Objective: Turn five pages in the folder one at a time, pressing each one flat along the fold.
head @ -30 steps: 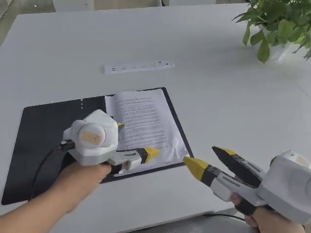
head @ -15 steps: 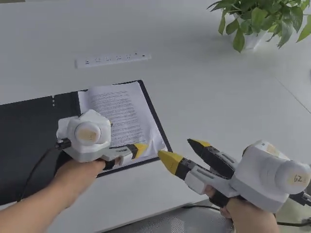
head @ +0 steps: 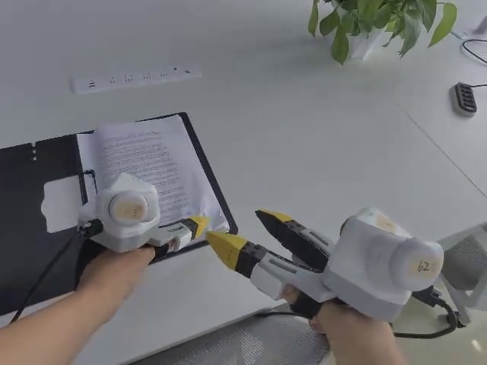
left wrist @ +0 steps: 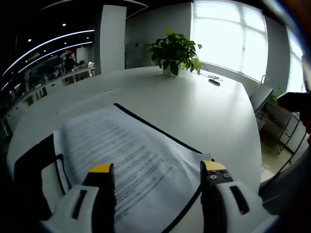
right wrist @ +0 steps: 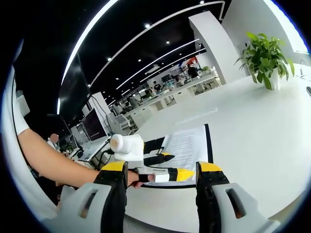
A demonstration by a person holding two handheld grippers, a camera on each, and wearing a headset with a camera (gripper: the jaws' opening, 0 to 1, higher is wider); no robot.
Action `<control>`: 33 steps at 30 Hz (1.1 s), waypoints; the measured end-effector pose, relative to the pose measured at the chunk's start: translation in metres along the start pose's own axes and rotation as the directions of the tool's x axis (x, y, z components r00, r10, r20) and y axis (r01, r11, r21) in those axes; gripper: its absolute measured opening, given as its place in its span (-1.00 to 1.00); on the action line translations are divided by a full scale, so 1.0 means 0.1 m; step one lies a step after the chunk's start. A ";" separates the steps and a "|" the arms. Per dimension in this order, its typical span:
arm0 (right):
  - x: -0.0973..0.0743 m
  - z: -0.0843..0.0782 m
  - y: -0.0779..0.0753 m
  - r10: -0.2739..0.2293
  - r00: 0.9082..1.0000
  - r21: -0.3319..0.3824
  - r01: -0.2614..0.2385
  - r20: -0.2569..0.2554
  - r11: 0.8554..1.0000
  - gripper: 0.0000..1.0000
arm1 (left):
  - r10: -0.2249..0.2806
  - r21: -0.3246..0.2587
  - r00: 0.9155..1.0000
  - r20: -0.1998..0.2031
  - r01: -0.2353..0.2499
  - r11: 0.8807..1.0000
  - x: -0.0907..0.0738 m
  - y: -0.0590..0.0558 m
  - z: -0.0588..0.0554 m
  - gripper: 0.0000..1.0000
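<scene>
As a person works at an open black folder (head: 23, 236) on a white counter (head: 319, 137), its stack of printed pages (head: 144, 156) lies on the right-hand half, long axis running away toward a power strip (head: 137, 77). The left gripper (head: 192, 226), jaws apart, hovers over the stack's near right corner and is the nearer to the paper. The right gripper (head: 242, 228), jaws also apart, points in from beyond the counter's near edge. Compared with a second ago, the gap between the two grippers' tips has narrowed.
</scene>
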State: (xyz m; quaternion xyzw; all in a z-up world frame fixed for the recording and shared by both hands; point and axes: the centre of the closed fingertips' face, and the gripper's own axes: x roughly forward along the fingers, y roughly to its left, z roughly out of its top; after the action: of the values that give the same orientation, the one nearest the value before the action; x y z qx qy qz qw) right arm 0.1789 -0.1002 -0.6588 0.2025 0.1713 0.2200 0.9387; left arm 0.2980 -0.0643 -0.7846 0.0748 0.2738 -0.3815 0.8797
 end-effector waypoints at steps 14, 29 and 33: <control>0.01 -0.01 -0.03 0.003 1.000 0.020 -0.003 0.000 1.000 0.10 | 0.064 0.014 0.998 -0.026 -0.064 0.998 0.08 0.00 -0.14 0.35; 0.01 -0.02 -0.04 0.012 1.000 0.027 -0.012 -0.005 1.000 0.10 | 0.067 0.026 0.998 -0.013 -0.066 0.997 0.14 0.00 -0.16 0.23; 0.02 -0.03 -0.03 0.014 1.000 0.024 -0.014 -0.009 1.000 0.10 | 0.072 0.006 0.997 -0.002 -0.072 0.997 0.13 0.03 -0.16 0.17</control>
State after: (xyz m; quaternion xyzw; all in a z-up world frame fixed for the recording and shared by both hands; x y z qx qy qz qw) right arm 0.1803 -0.1014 -0.6628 0.2140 0.1767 0.2255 0.9339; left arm 0.3008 -0.0649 -0.8048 0.0878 0.2709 -0.3501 0.8924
